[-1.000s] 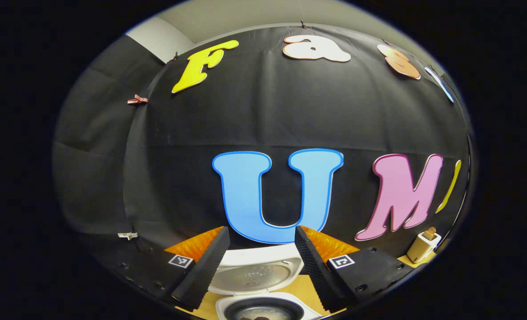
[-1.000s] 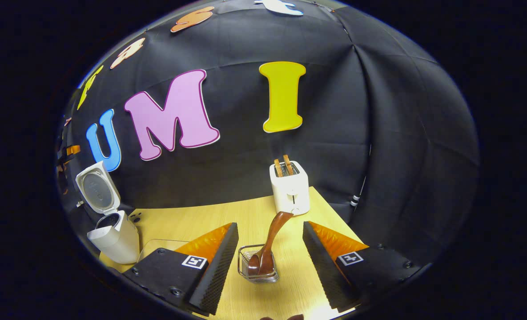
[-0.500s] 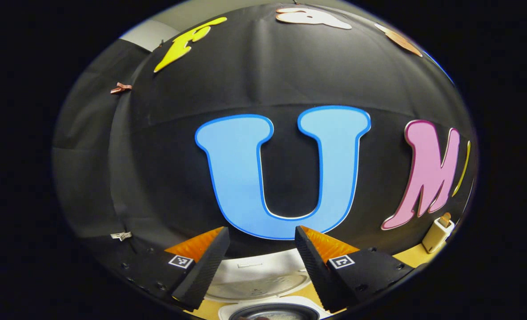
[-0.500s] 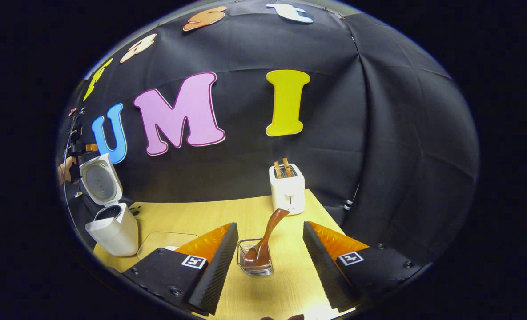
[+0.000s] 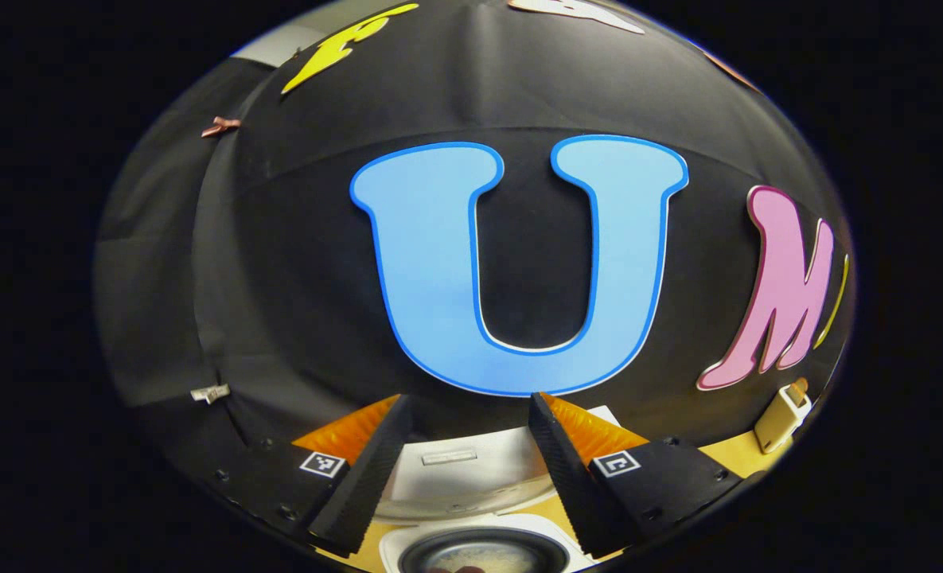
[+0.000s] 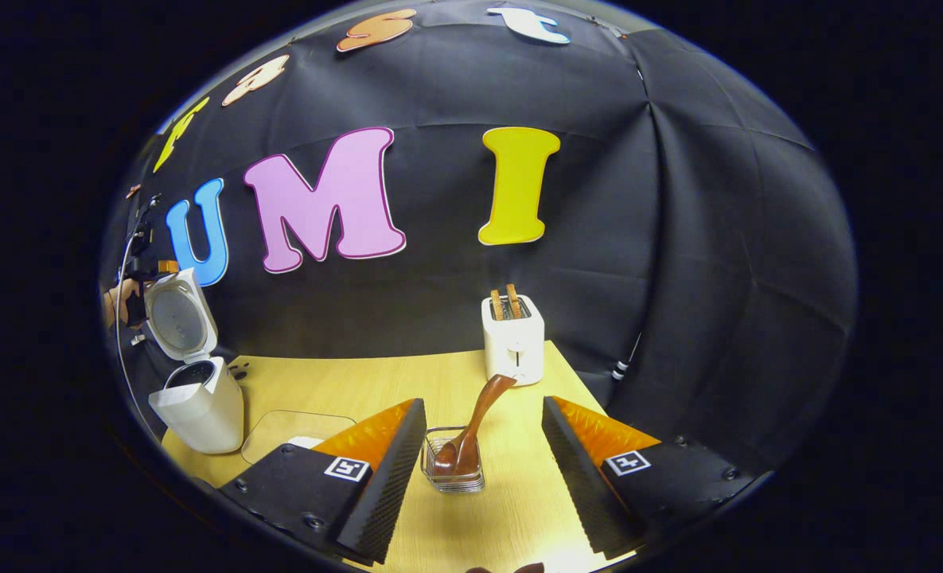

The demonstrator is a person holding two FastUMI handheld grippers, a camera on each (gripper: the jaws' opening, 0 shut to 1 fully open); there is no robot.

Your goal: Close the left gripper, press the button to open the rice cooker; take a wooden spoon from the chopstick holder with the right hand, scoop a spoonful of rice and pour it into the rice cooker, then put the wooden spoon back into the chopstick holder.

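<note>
At the lower middle of the right gripper view we see the wooden table (image 6: 344, 390), with the rice cooker (image 6: 192, 398) at the left edge, lid up. A white toaster (image 6: 512, 338) stands at centre. Our right gripper (image 6: 477, 469) is spread wide and empty, the chopstick holder (image 6: 453, 469) between its fingers, the wooden spoon (image 6: 471, 430) leaning inside. In the left gripper view, our left gripper (image 5: 463, 469) gapes unclenched above the cooker.
</note>
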